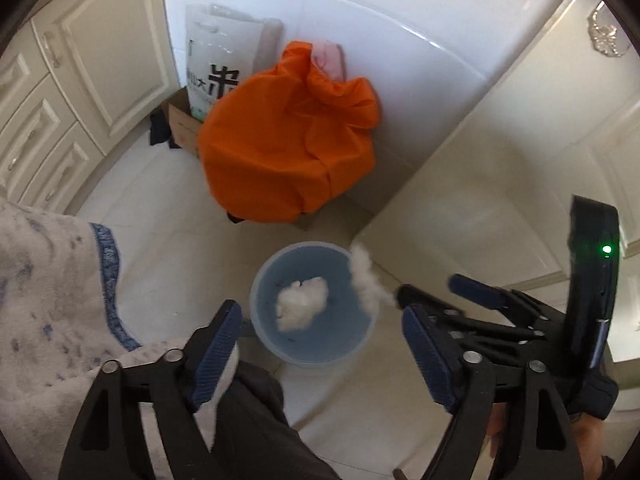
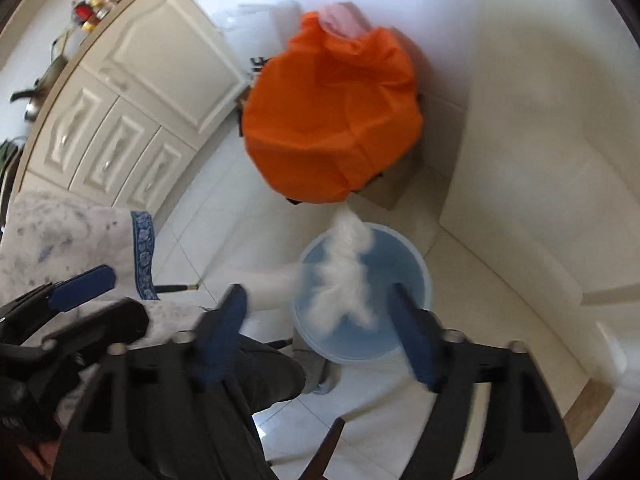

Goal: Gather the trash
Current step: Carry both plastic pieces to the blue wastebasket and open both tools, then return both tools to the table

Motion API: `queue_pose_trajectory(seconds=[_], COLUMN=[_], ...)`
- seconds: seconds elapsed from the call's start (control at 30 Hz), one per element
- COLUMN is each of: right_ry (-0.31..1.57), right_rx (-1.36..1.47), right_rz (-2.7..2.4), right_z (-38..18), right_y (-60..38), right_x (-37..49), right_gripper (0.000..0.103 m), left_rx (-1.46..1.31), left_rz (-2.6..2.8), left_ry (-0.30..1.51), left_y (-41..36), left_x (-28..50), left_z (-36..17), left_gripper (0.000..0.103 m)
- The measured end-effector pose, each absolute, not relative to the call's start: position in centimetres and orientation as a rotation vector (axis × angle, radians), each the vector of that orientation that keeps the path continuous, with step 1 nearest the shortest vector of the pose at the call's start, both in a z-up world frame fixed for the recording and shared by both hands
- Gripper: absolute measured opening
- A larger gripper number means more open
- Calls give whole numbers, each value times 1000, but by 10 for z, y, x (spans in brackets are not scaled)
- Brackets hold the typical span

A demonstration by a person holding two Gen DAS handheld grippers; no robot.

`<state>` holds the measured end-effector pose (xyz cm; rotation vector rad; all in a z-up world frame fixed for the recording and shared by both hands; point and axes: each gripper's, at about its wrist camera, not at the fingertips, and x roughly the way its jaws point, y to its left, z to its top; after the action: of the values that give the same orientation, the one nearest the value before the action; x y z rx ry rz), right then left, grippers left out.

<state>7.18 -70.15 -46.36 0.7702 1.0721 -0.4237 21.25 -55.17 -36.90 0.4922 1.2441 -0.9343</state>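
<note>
Both grippers point down over the floor, jaws apart, nothing clamped. Left gripper (image 1: 320, 344): blue pads wide, gap empty, bucket visible through it. Right gripper (image 2: 324, 336): also released; a streaked white tissue (image 2: 348, 276) sits between its fingers in that view, blurred and touching neither pad. From the left view this wad (image 1: 362, 276) is at the bucket's right rim, just off the right gripper's tip.

Blue bucket (image 1: 264, 336) stands on the tiled floor (image 1: 160, 280) below both tools. A second white wad (image 1: 302, 302) lies on its bottom, near centre.

Left edge: a pale patterned cloth (image 1: 48, 280) with blue trim. Dark trouser leg (image 1: 248, 420) under the left gripper.

Beyond the bucket: orange bag (image 1: 288, 148) over a box, against the white wall. Cream cabinets (image 1: 80, 80) far left.
</note>
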Motion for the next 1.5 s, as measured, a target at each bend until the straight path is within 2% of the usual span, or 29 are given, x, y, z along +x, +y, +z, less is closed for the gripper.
queue_pose_trajectory(seconds=[0.13, 0.23, 0.3, 0.57, 0.63, 0.9, 1.1, 1.37, 1.5], right_ry=[1056, 1039, 1020, 915, 882, 754, 670, 597, 551], right_rx=[772, 773, 769, 693, 652, 498, 377, 240, 178], right_rz=[-461, -469, -476, -412, -374, -186, -40, 99, 157], right_z=[-456, -444, -432, -353, -327, -236, -182, -137, -119], right_y=[-702, -699, -695, -656, -639, -553, -479, -398, -359], right_x=[59, 58, 59, 78, 88, 130, 161, 188, 194], right_gripper=[97, 103, 103, 103, 103, 103, 103, 103, 103], left_rx=[491, 456, 435, 331, 297, 139, 56, -48, -83], left_rz=[-907, -902, -888, -850, -825, -659, -527, -388, -313], left_ry=[1194, 1149, 1112, 925, 855, 671, 564, 461, 418], left_y=[-556, -552, -541, -492, -471, -364, -283, -142, -102], left_x=[221, 221, 224, 220, 220, 220, 204, 126, 123], left_z=[-365, -351, -338, -264, -242, -177, -162, -140, -133], left_gripper=[85, 88, 96, 98, 102, 102, 102, 102, 102])
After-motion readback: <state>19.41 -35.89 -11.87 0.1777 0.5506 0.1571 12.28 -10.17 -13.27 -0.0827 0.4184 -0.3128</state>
